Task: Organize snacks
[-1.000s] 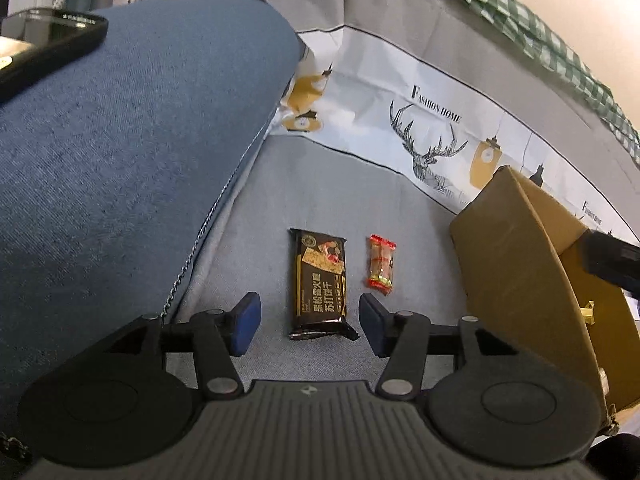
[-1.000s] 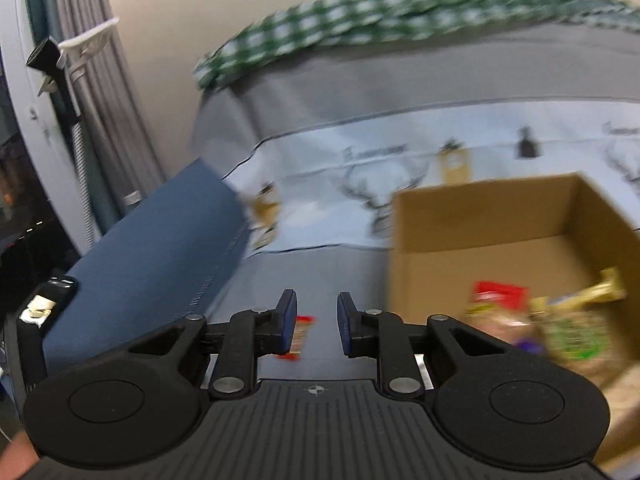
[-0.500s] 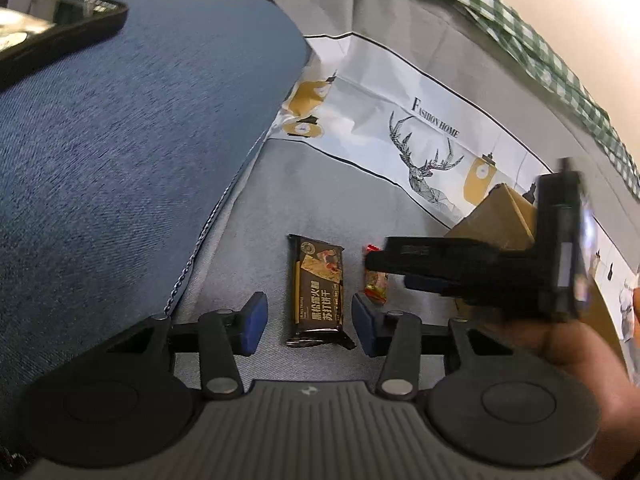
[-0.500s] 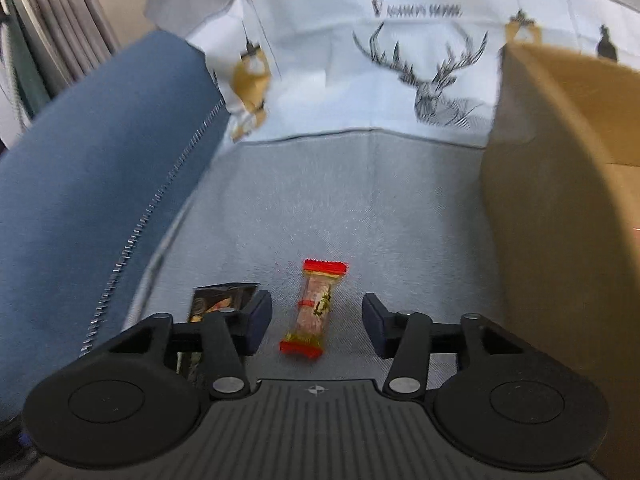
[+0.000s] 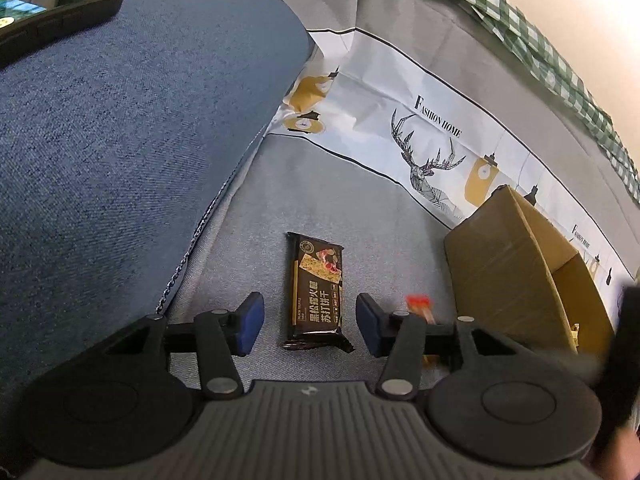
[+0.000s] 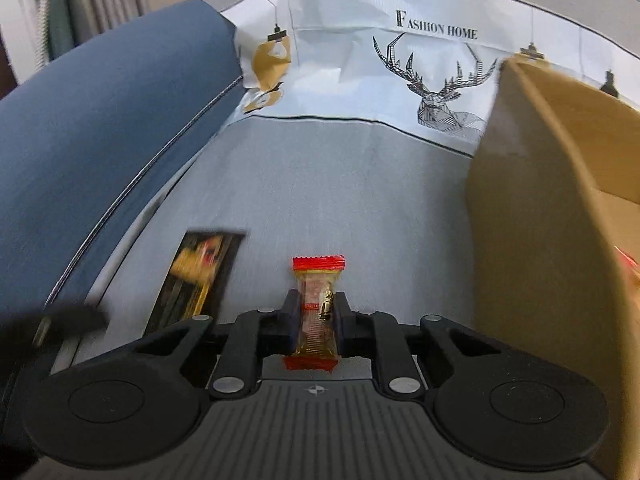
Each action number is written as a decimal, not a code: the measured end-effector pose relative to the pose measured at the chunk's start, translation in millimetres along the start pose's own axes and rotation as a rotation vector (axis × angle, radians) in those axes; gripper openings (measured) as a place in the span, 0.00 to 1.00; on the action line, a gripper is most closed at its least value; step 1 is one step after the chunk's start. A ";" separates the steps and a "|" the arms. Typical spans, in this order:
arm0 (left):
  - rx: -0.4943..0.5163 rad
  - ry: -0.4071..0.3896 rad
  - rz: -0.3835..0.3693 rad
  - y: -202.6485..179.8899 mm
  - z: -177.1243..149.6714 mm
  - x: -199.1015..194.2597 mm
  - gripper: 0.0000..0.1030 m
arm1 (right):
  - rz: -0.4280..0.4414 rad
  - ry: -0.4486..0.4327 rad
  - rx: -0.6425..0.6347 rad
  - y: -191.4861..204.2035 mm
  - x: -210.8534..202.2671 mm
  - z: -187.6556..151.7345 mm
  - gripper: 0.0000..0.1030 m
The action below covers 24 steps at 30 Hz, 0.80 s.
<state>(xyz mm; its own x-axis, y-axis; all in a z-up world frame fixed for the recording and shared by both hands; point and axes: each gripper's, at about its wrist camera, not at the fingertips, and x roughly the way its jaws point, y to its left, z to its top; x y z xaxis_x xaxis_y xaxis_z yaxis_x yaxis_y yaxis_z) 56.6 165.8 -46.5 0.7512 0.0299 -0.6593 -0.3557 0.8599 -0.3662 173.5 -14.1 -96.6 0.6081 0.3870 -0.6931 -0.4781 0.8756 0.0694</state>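
Note:
A dark cracker packet point(image 5: 318, 290) lies on the grey sofa seat between the open fingers of my left gripper point(image 5: 308, 322); the fingers do not touch it. It also shows blurred in the right wrist view point(image 6: 196, 278). My right gripper point(image 6: 317, 312) is shut on a small red-ended candy point(image 6: 318, 304) and holds it just above the seat. The candy shows as a red blur in the left wrist view point(image 5: 418, 306), behind my left gripper's right finger. A cardboard box point(image 6: 532, 208) stands open to the right, and it shows in the left wrist view point(image 5: 516, 276).
A blue sofa armrest point(image 5: 120, 140) rises on the left with a black phone point(image 5: 44, 12) on top. A deer-print cover point(image 5: 432, 156) hangs over the backrest. Snacks inside the box barely show at the right edge point(image 6: 628, 264).
My right gripper has closed on the candy and lifted it toward the right. The left gripper has held its place over the cracker packet, still open.

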 end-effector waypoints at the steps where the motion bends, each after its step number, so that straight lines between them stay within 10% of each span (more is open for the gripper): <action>1: 0.001 0.003 0.001 -0.7 0.1 1.1 0.55 | 0.004 0.001 0.001 -0.7 -10.6 -9.0 0.16; 11: 0.049 0.052 0.040 -13.7 -1.8 15.0 0.58 | 0.057 -0.020 -0.070 17.7 -66.2 -83.8 0.17; 24: 0.224 0.059 0.135 -49.9 -8.7 47.8 0.64 | 0.071 -0.003 -0.044 7.6 -56.0 -95.8 0.21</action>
<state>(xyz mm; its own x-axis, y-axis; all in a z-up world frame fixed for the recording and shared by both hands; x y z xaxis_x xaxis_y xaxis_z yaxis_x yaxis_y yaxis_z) 105.5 119.8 -65.5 0.6695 0.1282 -0.7317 -0.3137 0.9416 -0.1221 75.1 -56.8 -125.9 0.5736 0.4488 -0.6852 -0.5475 0.8323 0.0868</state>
